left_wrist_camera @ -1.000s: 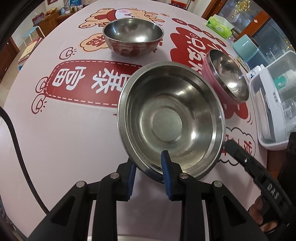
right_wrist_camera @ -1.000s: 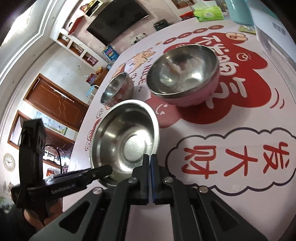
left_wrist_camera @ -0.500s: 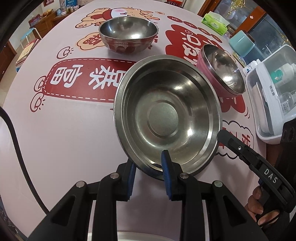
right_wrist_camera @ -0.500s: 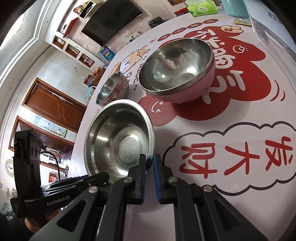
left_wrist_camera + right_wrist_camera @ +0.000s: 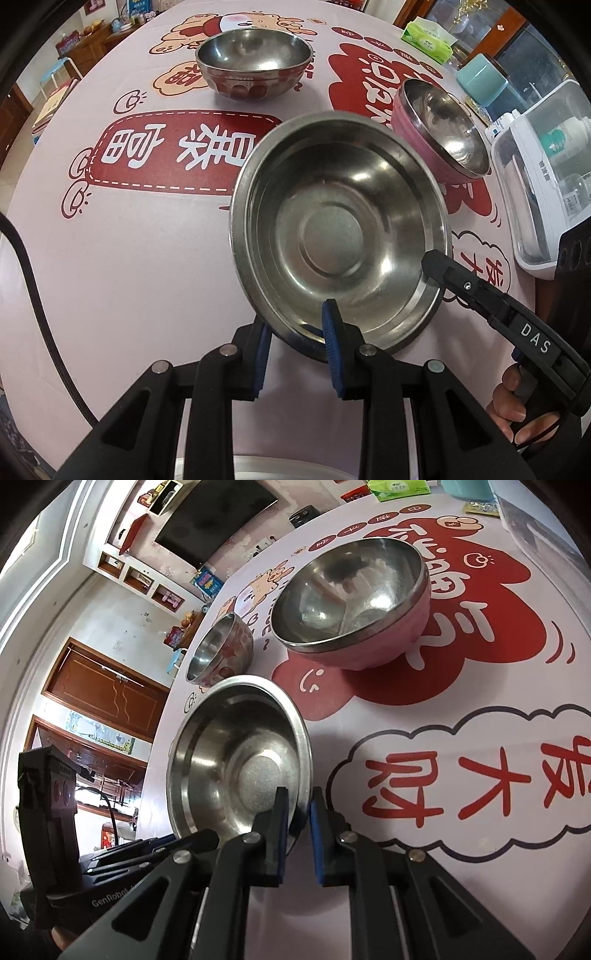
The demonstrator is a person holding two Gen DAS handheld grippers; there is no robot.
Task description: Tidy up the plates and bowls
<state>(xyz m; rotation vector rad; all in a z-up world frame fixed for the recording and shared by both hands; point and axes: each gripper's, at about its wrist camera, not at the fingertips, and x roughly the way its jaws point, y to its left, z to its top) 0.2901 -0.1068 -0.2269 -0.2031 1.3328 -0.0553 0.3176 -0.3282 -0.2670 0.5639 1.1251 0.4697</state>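
Left gripper point(image 5: 295, 345) jaws pinched near rim of wide shallow steel bowl point(image 5: 340, 236), tilting it for lifting; right gripper point(image 5: 299, 818) jaws spread, straddling same rim, likely to steady it

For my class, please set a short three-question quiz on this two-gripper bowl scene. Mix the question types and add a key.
1. True or false: the pink bowl sits nested inside the shallow steel dish.
2. Multiple choice: what is the left gripper clamped on? A) the pink bowl B) the rim of the shallow steel dish C) nothing
3. Short answer: are the jaws of the right gripper open or shut?

Key: 1 false, since the two stand apart on the tablecloth; 2 B; 3 open, with one finger on each side of the dish's rim.
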